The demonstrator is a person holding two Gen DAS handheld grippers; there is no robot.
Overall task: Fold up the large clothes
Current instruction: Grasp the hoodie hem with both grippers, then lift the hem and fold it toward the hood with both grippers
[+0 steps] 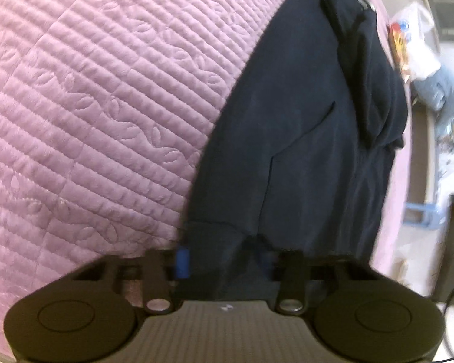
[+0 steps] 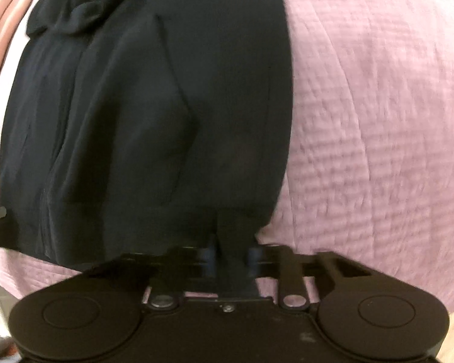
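Observation:
A large dark navy garment (image 1: 302, 115) lies on a pink quilted bedspread (image 1: 90, 106). In the left wrist view my left gripper (image 1: 224, 260) is shut on the garment's near edge, cloth bunched between the blue-padded fingers (image 1: 182, 261). In the right wrist view the same garment (image 2: 151, 106) fills the left and middle, and my right gripper (image 2: 231, 257) is shut on a pinch of its near edge. The fingertips of both grippers are mostly hidden by cloth. Folds and a bunched part lie at the garment's far end (image 2: 75, 18).
The pink bedspread (image 2: 378, 106) spreads wide beside the garment. In the left wrist view, past the bed's right edge, there is a floor with a plastic bag (image 1: 408, 39), light blue cloth (image 1: 442, 93) and a blue crate (image 1: 423, 211).

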